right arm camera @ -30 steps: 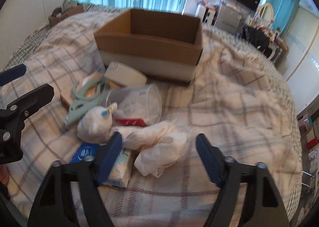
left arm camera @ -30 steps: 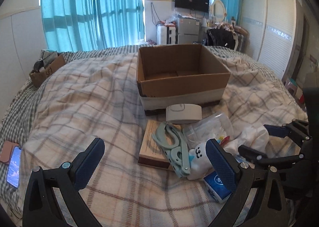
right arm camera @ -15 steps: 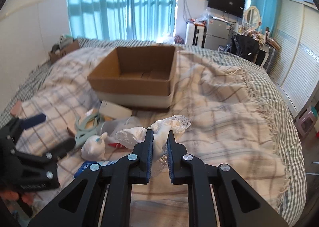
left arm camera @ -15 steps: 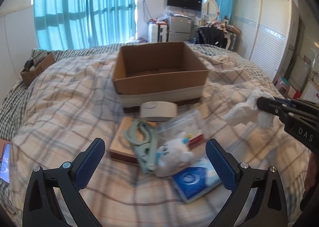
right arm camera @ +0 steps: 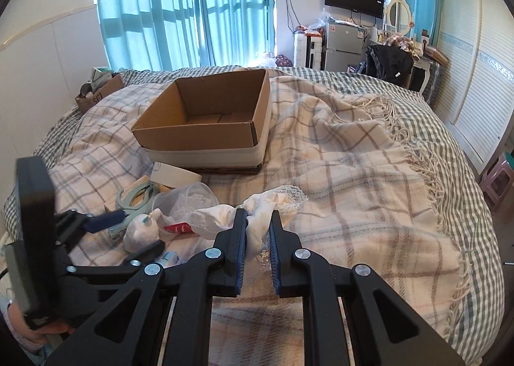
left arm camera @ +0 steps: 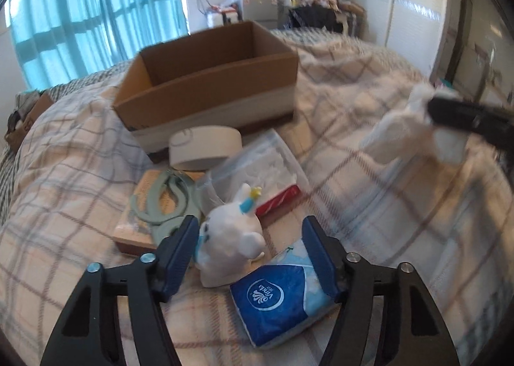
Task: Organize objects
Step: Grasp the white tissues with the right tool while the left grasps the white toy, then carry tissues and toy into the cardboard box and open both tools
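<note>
An open cardboard box [left arm camera: 208, 76] [right arm camera: 208, 118] sits on the plaid blanket. My right gripper [right arm camera: 258, 231] is shut on a white lacy cloth [right arm camera: 266, 205] and holds it above the bed; the cloth also shows in the left wrist view [left arm camera: 408, 128]. My left gripper [left arm camera: 250, 247] is open, its fingers on either side of a white plush toy [left arm camera: 229, 247] that lies on the blanket. A blue tissue pack [left arm camera: 276, 298] lies just to the toy's right. Behind the toy lie a clear plastic container [left arm camera: 260, 166], a green clip tool [left arm camera: 163, 202] on a wooden block and a white oval case [left arm camera: 205, 147].
The plaid blanket [right arm camera: 353, 173] covers the bed, with a fringe at its right edge. A small carton [right arm camera: 99, 93] of items sits at the far left of the bed. A fridge, a TV and wardrobe doors stand beyond the bed.
My right gripper closed on the white cloth and lifted it off the bed. My left gripper moved down and forward around the plush toy, and its fingers narrowed.
</note>
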